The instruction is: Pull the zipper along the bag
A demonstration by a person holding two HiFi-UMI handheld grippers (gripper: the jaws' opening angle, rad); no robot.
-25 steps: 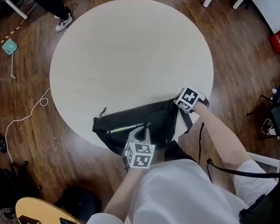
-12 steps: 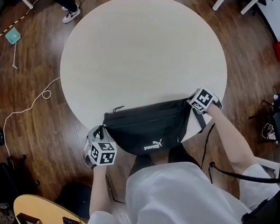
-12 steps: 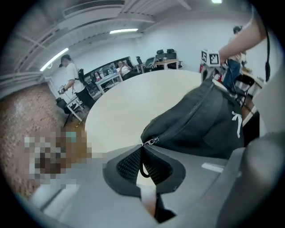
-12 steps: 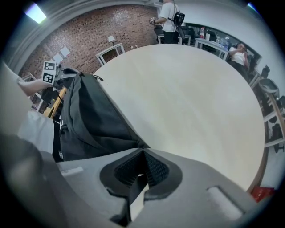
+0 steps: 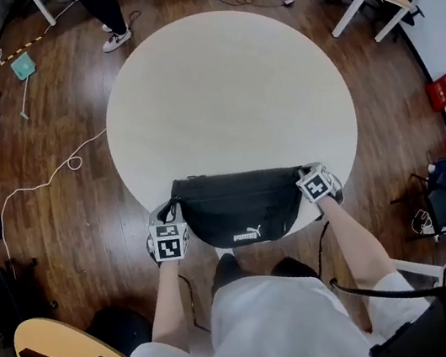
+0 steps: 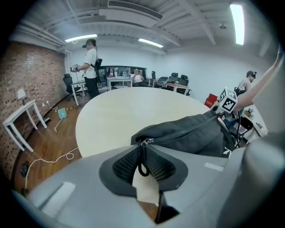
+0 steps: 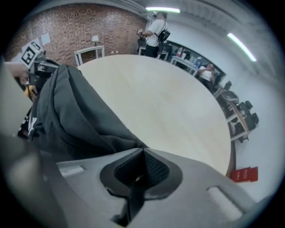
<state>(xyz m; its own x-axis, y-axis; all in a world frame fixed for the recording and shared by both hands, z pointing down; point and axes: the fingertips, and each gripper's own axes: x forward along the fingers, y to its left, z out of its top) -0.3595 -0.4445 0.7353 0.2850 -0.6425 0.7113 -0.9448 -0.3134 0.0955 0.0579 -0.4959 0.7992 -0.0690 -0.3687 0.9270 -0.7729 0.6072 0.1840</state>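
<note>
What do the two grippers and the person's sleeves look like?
The left gripper and right gripper have smooth grey bodies and black mesh-textured pads. Each carries a white cube with black square markers. The shirt is white and short-sleeved. The left jaws are opening, with the zipper pull between them.

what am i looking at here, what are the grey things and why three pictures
No robot here: a person holds a two-jaw tool in each hand. The top-down picture comes from a camera on their head; the left gripper view and right gripper view come from cameras riding on each tool. A black waist bag lies at the near edge of a round table. The right tool is clamped on the bag's right end. The left tool is at its left end, jaws opening, with the corded zipper pull between them.
</note>
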